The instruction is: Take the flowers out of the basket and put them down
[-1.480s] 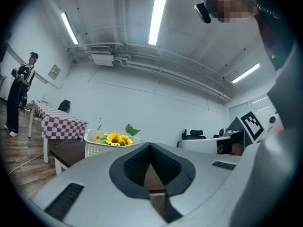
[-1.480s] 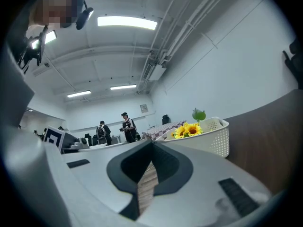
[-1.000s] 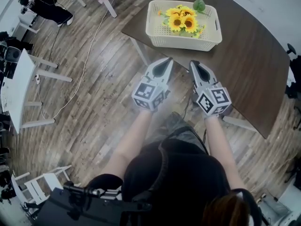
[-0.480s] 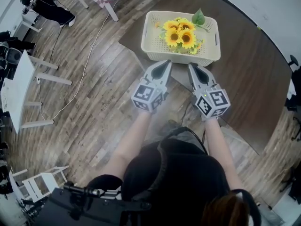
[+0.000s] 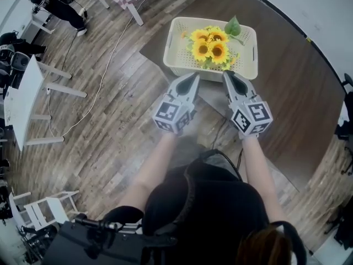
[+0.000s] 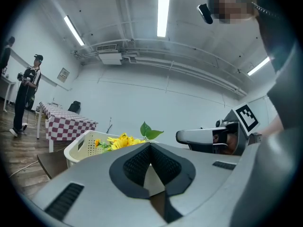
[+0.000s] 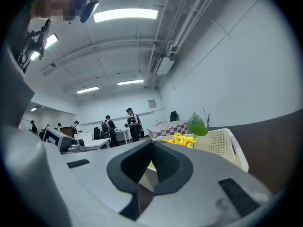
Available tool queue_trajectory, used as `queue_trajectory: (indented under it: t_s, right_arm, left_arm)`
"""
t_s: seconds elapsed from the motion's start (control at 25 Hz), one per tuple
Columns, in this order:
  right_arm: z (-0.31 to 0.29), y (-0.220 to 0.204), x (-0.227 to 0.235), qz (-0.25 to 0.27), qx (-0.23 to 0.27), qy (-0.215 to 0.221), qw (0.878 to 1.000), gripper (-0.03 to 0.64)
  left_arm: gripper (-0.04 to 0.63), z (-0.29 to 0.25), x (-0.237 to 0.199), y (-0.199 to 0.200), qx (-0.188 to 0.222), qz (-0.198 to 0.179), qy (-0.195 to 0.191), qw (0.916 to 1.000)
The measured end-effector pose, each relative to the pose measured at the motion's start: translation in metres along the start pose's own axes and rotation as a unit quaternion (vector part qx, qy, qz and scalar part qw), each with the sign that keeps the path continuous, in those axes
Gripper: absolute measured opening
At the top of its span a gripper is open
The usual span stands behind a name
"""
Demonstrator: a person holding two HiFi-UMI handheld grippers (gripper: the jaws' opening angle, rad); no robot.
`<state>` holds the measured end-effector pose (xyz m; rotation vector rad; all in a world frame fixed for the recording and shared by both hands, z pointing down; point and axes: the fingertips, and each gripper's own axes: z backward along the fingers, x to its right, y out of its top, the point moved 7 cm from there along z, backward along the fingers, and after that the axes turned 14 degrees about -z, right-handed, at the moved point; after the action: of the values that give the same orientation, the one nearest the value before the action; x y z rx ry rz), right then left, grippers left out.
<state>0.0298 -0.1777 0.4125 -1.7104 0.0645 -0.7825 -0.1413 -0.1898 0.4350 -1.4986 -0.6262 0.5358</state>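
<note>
Both grippers have been brought nearer to the basket (image 5: 175, 43) than a second ago, and the left gripper (image 5: 193, 77) and right gripper (image 5: 228, 74) are now seen side by side just before its near wall. Both pairs of jaws are held closed, with nothing between them. The sunflowers (image 5: 209, 42) (a green leaf is raised above them) are left lying inside the basket, which is set near a corner of the dark table (image 5: 287, 87).

One white basket (image 5: 179, 68) holds four large sunflower blooms (image 5: 210, 43) and one green leaf (image 5: 233, 26); two tools, left gripper (image 5: 193, 77) and right gripper (image 5: 228, 74), just beside it.
</note>
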Motion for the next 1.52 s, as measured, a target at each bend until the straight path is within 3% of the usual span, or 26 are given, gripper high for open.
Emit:
queue_trajectory:
  t_s: [0.32, 0.52, 0.64, 0.72, 0.88, 0.96, 1.32, 1.52]
  right_arm:
    - [-0.013, 0.021, 0.016, 0.019, -0.015, -0.013, 1.000, 0.005]
    - [-0.033, 0.033, 0.032, 0.035, -0.056, -0.024, 0.998, 0.015]
    - [-0.047, 0.037, 0.042, 0.039, -0.084, -0.031, 0.995, 0.075]
    - [-0.055, 0.042, 0.049, 0.042, -0.094, -0.041, 0.994, 0.075]
    - [-0.073, 0.042, 0.058, 0.049, -0.140, -0.053, 0.988, 0.077]
    - [-0.081, 0.039, 0.063, 0.042, -0.165, -0.051, 0.984, 0.123]
    - [-0.104, 0.020, 0.090, 0.010, -0.258, -0.087, 0.962, 0.126]
    - [-0.110, 0.013, 0.096, -0.018, -0.276, -0.088, 0.957, 0.126]
  left_arm:
    - [0.003, -0.005, -0.006, 0.005, -0.001, -0.004, 0.002, 1.0000]
    - [0.003, -0.014, -0.013, 0.006, -0.003, -0.001, 0.001, 1.0000]
    - [0.003, -0.017, -0.020, 0.005, -0.006, 0.009, 0.007, 0.9999]
    - [0.003, -0.020, -0.026, 0.004, -0.009, 0.010, 0.006, 0.9999]
    - [0.003, -0.022, -0.039, 0.004, -0.019, 0.008, 0.009, 0.9997]
    - [0.003, -0.024, -0.044, 0.006, -0.020, 0.012, 0.014, 0.9996]
    - [0.003, -0.037, -0.061, 0.008, -0.033, 0.024, 0.018, 0.9990]
    - [0.003, -0.040, -0.067, 0.013, -0.035, 0.023, 0.010, 0.9991]
